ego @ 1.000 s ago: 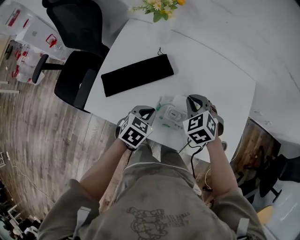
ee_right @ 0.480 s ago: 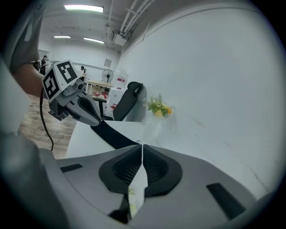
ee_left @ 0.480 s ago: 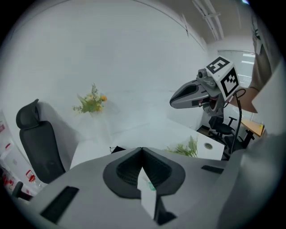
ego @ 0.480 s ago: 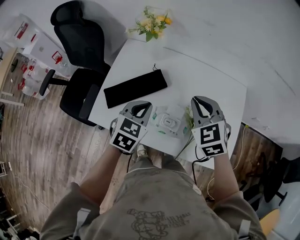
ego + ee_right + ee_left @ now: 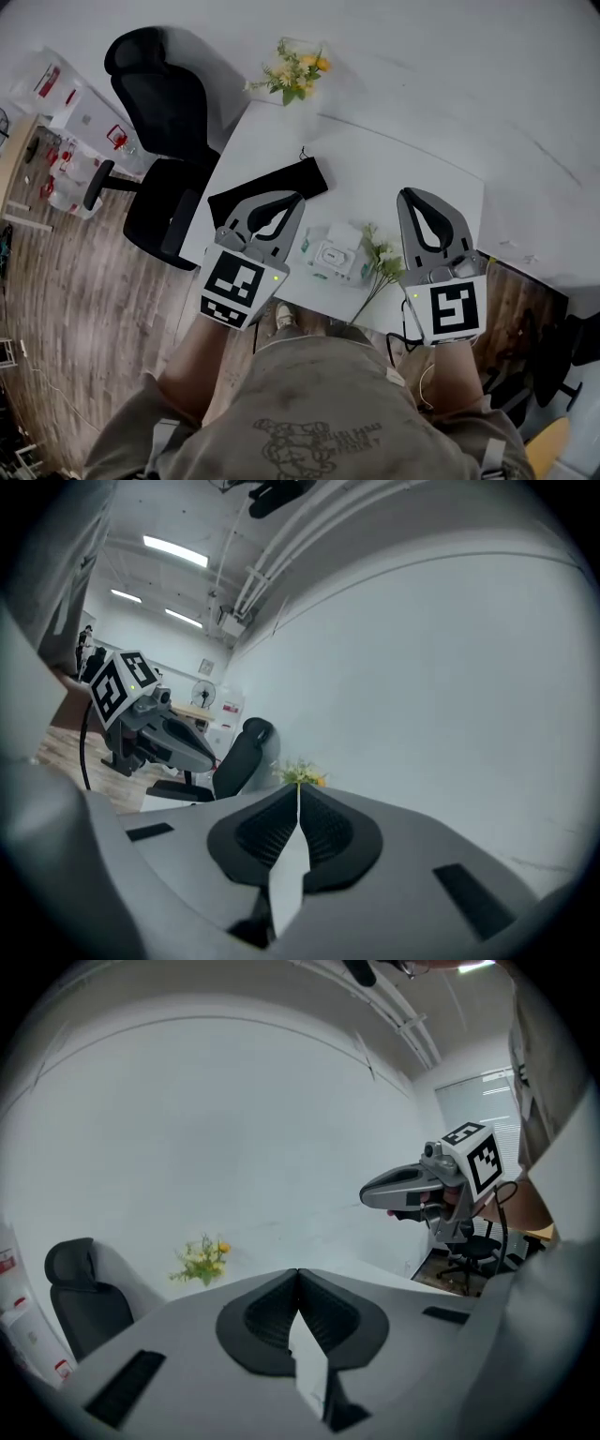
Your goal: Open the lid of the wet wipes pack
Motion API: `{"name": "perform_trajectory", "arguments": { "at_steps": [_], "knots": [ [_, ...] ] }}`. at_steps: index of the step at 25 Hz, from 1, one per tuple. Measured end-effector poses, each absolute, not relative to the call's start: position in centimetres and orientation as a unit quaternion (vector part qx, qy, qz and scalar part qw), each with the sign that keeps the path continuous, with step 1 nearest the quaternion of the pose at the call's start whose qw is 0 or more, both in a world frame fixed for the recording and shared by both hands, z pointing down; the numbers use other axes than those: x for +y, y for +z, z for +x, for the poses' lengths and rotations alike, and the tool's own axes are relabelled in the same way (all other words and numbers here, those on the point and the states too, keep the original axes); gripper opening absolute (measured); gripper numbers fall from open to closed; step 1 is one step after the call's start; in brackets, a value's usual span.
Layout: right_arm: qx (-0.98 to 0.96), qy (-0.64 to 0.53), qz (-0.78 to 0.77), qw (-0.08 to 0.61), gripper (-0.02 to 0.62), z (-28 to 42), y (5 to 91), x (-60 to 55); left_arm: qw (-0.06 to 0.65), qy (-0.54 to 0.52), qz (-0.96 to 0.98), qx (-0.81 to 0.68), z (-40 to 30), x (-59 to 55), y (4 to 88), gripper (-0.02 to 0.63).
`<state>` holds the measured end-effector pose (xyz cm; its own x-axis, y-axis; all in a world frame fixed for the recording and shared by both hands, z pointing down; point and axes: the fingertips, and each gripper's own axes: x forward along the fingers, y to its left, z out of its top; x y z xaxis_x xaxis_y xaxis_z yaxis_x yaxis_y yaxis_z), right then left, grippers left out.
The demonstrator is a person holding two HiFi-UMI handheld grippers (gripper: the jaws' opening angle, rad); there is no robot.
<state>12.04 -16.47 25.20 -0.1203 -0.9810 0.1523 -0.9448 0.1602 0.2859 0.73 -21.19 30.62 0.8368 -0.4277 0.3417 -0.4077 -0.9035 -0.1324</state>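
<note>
While left gripper (image 5: 298, 198) and right gripper (image 5: 411, 193) are hovering pressed together, empty — you should be pinning the wet wipes pack (image 5: 362, 268), hooking its lid (image 5: 335, 253).

Can't tell whether the lid on the wet wipes pack (image 5: 336, 255) is up or down, way too small from the head view; can't read the print on it either; losing the near end of the black pouch (image 5: 267, 192) under the left tool (image 5: 298, 199); same deal with both front corners of the surface (image 5: 375, 169), covered by that one and the right tool (image 5: 405, 194); can't see either hand, buried under the tools; only getting part of the office chair (image 5: 80, 1293) in the left gripper view, clipped by the dark rim; can't make out the red-and-white stuff (image 5: 80, 108) by the head view's left edge.
</note>
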Motion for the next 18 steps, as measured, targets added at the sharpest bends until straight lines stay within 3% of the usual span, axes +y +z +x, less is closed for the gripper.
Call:
{"name": "perform_trajectory", "arguments": {
  "at_steps": [12,18],
  "knots": [
    [-0.755,-0.033,0.653,0.054,0.035,11.4,20.5,-11.5,0.058,-0.105,-0.968,0.223,-0.1,-19.0,23.2,0.017],
    [-0.769,-0.021,0.637,0.05,0.034,10.5,20.9,-9.8,0.03,-0.088,-0.965,0.244,-1.6,-18.8,23.3,0.017]
  ]
}}
